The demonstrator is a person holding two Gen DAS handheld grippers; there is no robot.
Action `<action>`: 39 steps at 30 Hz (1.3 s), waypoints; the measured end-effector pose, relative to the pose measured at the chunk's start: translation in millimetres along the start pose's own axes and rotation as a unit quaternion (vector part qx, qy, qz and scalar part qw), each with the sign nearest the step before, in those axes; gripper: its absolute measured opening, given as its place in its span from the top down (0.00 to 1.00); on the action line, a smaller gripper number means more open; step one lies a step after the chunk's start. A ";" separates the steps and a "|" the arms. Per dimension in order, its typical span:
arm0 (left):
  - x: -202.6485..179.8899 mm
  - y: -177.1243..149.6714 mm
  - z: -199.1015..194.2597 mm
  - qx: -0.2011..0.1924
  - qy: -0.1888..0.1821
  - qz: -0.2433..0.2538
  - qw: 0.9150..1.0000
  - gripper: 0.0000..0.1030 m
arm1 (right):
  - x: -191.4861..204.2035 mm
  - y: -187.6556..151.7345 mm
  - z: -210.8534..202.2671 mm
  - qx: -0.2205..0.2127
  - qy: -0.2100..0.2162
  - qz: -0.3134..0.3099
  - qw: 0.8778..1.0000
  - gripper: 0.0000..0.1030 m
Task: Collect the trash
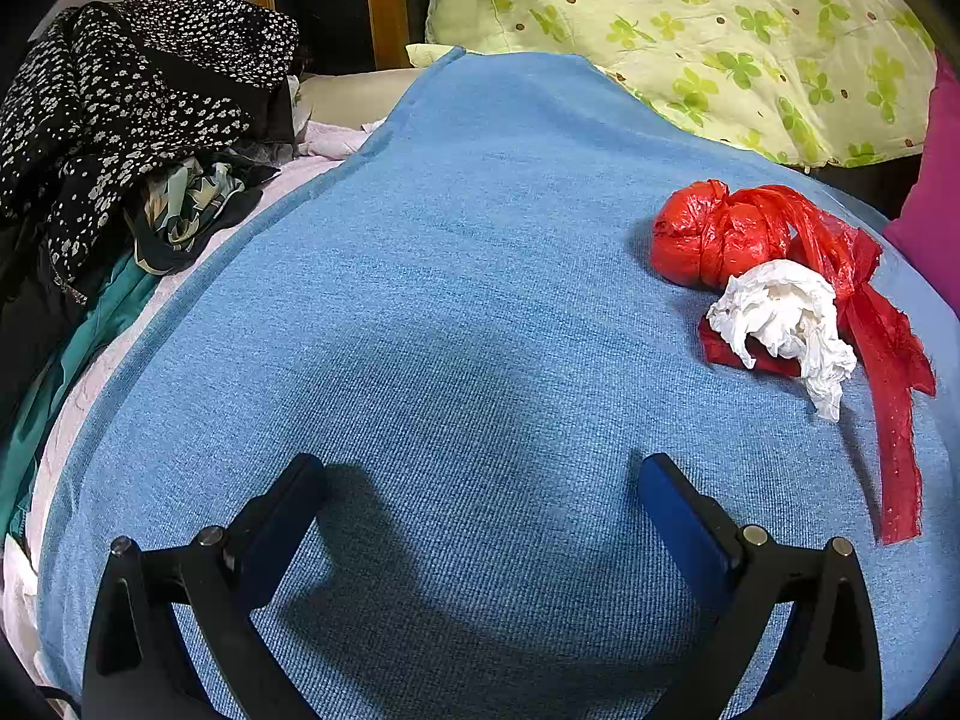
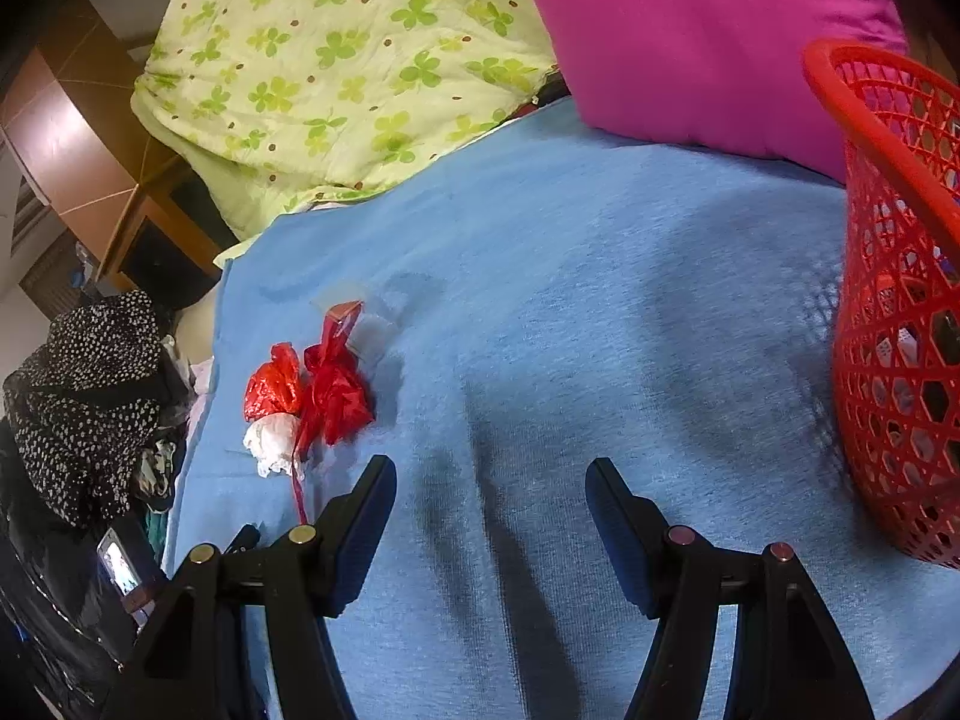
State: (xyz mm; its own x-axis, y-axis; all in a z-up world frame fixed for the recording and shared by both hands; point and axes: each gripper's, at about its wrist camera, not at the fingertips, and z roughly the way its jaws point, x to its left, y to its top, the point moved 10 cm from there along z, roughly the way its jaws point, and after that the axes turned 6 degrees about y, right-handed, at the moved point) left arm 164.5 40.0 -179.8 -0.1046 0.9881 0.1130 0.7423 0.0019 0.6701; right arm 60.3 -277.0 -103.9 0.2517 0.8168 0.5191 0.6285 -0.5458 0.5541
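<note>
Left gripper: jaws spread wide, nothing between them, poised over bare blue knitted blanket on the bed. Right gripper: jaws about half open, likewise empty, over the same blanket.

Further out, 1 small heap of trash on the blanket, ahead and to the right in the left wrist view, ahead and to the left in the right wrist view: knotted red plastic bag, crumpled white tissue touching it on the near side, long red plastic strip trailing toward the camera. So, between the 2 grippers, nearer the left one by the look of it.

Red plastic lattice basket at the right edge of the right wrist view, well apart from the heap, some items faintly visible through its wall; probably the collection bin.

Beyond: green clover-print quilt, magenta pillow, black spotted clothing pile off the blanket's far side.

Step in hand, as judged: pause before a pick, no piece yet gripped. Next move called for: swing toward the heap, close on the tissue or bag, carry to the basket. Caution: loose strip likely to drag.
</note>
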 end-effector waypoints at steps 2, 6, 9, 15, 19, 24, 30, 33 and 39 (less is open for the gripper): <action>-0.3 -0.1 -0.1 0.000 0.000 0.000 1.000 0.00 | 3.0 0.2 -1.2 -0.003 0.001 -0.007 1.000 0.32; -0.6 -0.2 -0.2 0.000 0.000 0.000 1.000 0.00 | 7.2 3.2 -4.3 -0.012 0.004 -0.017 1.000 0.32; -0.4 -0.1 -0.1 0.000 0.000 0.000 1.000 0.00 | 7.0 4.3 -4.6 -0.013 0.006 -0.015 1.000 0.32; -0.3 -0.1 0.0 0.000 0.000 0.000 1.000 0.00 | 8.6 7.3 -9.8 -0.024 0.011 -0.016 1.000 0.32; -0.5 -0.1 0.0 0.000 0.000 0.000 1.000 0.00 | 8.6 8.0 -10.3 -0.025 0.011 -0.014 1.000 0.32; -0.4 -0.2 -0.1 0.000 0.000 0.000 1.000 0.00 | 9.1 10.0 -11.8 -0.028 0.013 -0.013 0.999 0.32; -0.4 -0.2 -0.1 0.000 0.000 0.000 1.000 0.00 | 7.9 8.9 -10.9 -0.026 0.013 -0.015 0.999 0.32; -0.4 -0.2 -0.1 0.000 0.000 0.000 1.000 0.00 | 9.1 8.7 -12.3 -0.029 0.015 -0.016 0.999 0.32; -0.1 -0.2 0.0 0.000 0.000 0.000 1.000 0.00 | 9.2 8.7 -13.1 -0.029 0.015 -0.016 0.999 0.32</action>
State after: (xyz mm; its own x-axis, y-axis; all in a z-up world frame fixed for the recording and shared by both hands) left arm 164.4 40.0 -179.9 -0.1049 0.9881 0.1128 0.7424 0.0023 0.6700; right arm 58.5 -276.6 -85.8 0.2100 0.8288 0.5186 0.5914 -0.5301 0.6077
